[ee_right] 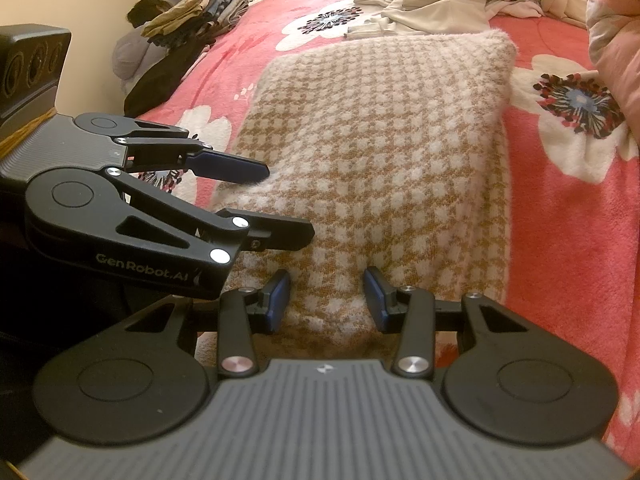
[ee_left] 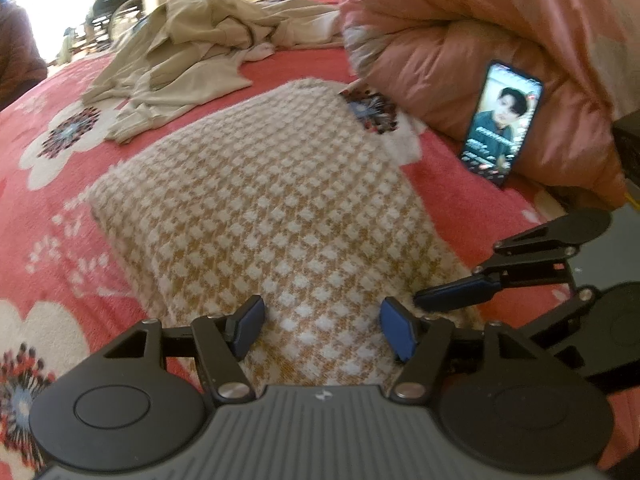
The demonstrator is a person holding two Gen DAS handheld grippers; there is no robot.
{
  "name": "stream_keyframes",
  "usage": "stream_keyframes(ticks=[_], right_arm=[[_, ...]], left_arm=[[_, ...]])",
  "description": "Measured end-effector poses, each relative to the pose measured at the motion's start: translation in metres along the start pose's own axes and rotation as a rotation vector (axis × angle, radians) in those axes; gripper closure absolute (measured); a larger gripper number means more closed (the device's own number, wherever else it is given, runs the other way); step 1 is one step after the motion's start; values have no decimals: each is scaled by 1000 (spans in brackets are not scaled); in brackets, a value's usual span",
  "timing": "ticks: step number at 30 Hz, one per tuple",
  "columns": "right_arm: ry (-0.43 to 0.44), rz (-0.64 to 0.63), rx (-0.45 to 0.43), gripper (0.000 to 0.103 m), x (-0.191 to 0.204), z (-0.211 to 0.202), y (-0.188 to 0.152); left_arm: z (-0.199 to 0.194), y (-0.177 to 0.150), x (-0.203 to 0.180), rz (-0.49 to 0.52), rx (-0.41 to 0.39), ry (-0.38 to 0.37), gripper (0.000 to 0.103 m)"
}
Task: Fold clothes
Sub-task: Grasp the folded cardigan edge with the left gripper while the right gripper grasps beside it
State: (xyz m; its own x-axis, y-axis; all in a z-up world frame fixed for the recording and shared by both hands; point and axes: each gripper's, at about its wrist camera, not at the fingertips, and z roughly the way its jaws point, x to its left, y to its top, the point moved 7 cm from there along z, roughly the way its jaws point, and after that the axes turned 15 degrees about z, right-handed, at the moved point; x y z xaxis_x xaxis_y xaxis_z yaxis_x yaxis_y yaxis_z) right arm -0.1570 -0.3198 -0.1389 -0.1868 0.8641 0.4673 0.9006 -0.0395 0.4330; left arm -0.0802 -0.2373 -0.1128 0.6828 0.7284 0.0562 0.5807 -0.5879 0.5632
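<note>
Folded checked sweater lies under both parted grippers.

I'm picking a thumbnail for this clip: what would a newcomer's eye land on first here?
First, the folded checked sweater, tan and white, lying mid-bed on the bright pink floral blanket, with the left gripper and the right gripper both at its near edge, jaws parted. Next, the lit phone propped against the pink quilt at the right, and the crumpled beige clothes farther back.
</note>
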Motion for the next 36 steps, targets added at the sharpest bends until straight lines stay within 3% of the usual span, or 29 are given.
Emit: stream_keyframes(ticks=[5,7,9,10,12,19,27,32,36], right_arm=[[44,-5,-15,62,2,-14,9],[104,19,-54,55,0,-33,24],[152,53,-137,37,-6,-52,44],[155,73,-161,33,-11,-55,54],[150,124,-179,21,-23,-53,71],[188,479,-125,18,-81,-3,102],[257,642,-109,15,-121,44,127],[338,661,-79,1,-123,69,137],[365,665,-71,2,-123,72,135]], left_arm=[[-26,-19,40,-142,-150,-108,38],[-40,-32,63,-210,-195,-90,33],[-45,-46,81,-275,-224,-94,32],[-44,-54,91,-320,-231,-102,31],[-34,-66,107,-422,-230,-144,31],[11,-82,132,-661,-292,-364,26],[53,-84,155,-756,-308,-454,21],[68,-82,163,-805,-331,-521,17],[72,-85,168,-846,-353,-567,17]])
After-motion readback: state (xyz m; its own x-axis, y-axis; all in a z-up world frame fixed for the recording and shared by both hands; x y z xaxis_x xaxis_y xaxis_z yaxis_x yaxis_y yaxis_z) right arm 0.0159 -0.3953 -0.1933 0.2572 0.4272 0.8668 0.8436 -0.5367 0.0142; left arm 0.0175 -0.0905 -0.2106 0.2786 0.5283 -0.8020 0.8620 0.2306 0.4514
